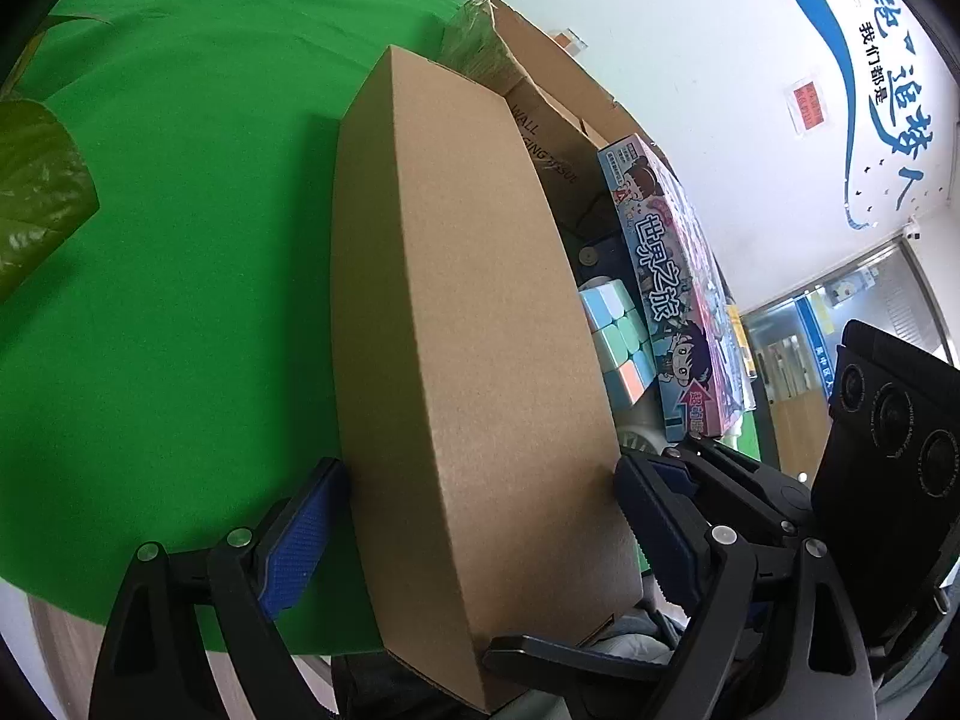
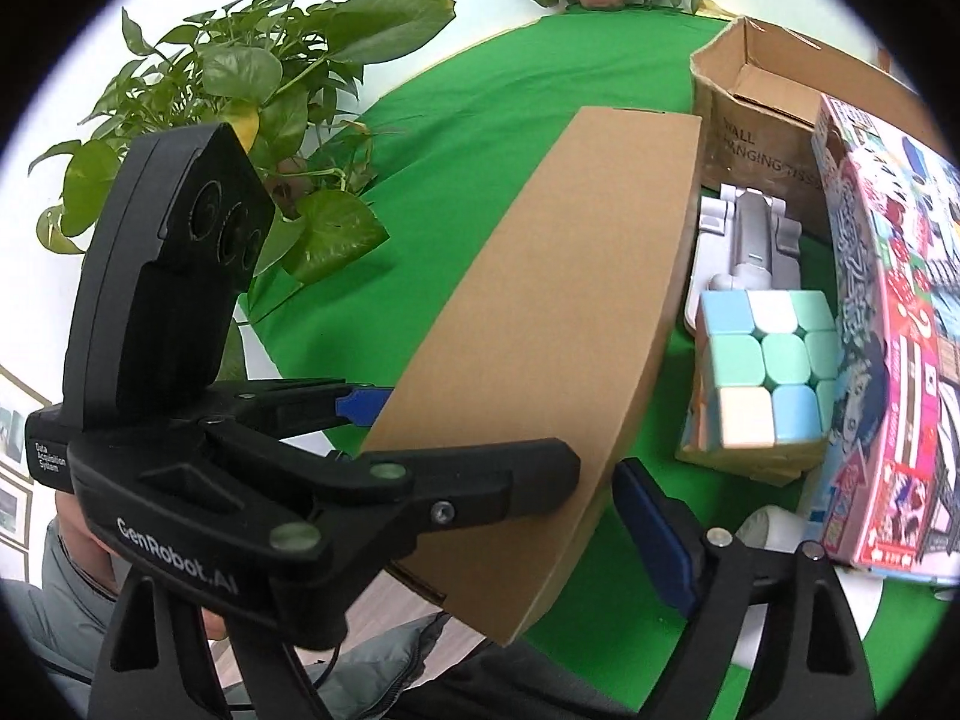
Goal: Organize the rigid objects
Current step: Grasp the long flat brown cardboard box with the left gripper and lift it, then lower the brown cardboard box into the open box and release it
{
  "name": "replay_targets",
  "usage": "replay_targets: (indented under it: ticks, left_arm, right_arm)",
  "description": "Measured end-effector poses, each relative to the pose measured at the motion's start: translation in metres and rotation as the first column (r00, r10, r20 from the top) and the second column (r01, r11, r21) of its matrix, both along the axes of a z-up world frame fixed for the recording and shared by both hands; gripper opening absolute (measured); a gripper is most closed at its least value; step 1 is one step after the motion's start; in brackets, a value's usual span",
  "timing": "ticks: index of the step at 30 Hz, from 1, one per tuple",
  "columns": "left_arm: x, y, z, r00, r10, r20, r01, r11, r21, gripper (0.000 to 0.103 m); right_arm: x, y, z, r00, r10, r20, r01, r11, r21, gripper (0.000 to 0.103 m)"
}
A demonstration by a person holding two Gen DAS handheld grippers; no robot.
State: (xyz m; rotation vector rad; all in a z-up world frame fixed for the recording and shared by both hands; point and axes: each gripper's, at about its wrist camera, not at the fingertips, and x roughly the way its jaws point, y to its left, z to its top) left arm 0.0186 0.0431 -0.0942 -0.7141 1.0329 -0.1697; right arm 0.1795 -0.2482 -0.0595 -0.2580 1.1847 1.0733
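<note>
A long flat brown cardboard box [image 1: 468,330] [image 2: 540,300] lies lengthwise away from me over the round green table [image 1: 180,240]. My left gripper [image 1: 480,492] [image 2: 462,438] is shut on its near end, a blue pad on each side. My right gripper [image 2: 474,516] holds the same end from the right. Its blue right pad [image 2: 654,528] sits against the box edge. Its other finger is hidden behind the left gripper, and one black finger [image 1: 540,654] shows under the box corner. A pastel puzzle cube [image 2: 768,372] [image 1: 618,336] and a pink board-game box [image 2: 888,360] [image 1: 672,276] stand to the right.
An open brown carton [image 2: 756,138] marked "wall hanging tissue" stands at the far right. A white plastic stand [image 2: 750,240] lies in front of it. Potted plants [image 2: 240,90] crowd the table's left and far edge. A person's grey clothing [image 2: 60,588] shows below.
</note>
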Motion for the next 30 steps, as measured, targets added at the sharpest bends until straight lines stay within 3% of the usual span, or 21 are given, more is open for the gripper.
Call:
replay_targets:
  ticks: [4,6,10,14,19,23,30]
  left_arm:
    - [0.003,-0.006,0.008,1.0,0.004,0.002,-0.004,1.0,0.03,0.089]
    - [0.001,-0.002,0.002,0.998,0.003,0.056,-0.005,0.999,0.034,0.087]
    - [-0.001,-0.014,0.017,0.997,0.003,0.079,-0.013,0.992,0.127,0.084]
    - [-0.004,-0.016,0.034,0.992,0.01,0.123,-0.03,0.987,0.16,0.083]
    - [-0.002,-0.024,0.079,0.979,0.016,0.204,-0.066,0.968,0.243,0.083]
    - [0.012,-0.034,0.118,0.955,-0.035,0.293,-0.067,0.942,0.33,0.081]
    - [0.084,-0.06,0.173,0.919,-0.141,0.368,-0.024,0.912,0.409,0.079]
  right_arm:
    - [0.001,0.01,-0.001,1.0,-0.004,0.003,0.004,1.0,-0.004,0.09]
    - [-0.001,0.016,-0.001,1.0,-0.01,0.006,0.01,1.0,-0.004,0.09]
    - [-0.004,0.014,0.001,0.999,-0.024,0.027,0.024,1.0,0.002,0.089]
    - [-0.007,0.011,0.012,0.995,-0.032,0.091,0.03,0.999,0.029,0.082]
    - [-0.002,0.006,0.044,0.983,-0.049,0.175,0.03,0.994,0.11,0.081]
    - [0.011,0.004,0.072,0.967,-0.091,0.24,0.051,0.984,0.168,0.081]
    - [0.068,-0.001,0.107,0.928,-0.199,0.314,0.128,0.964,0.233,0.08]
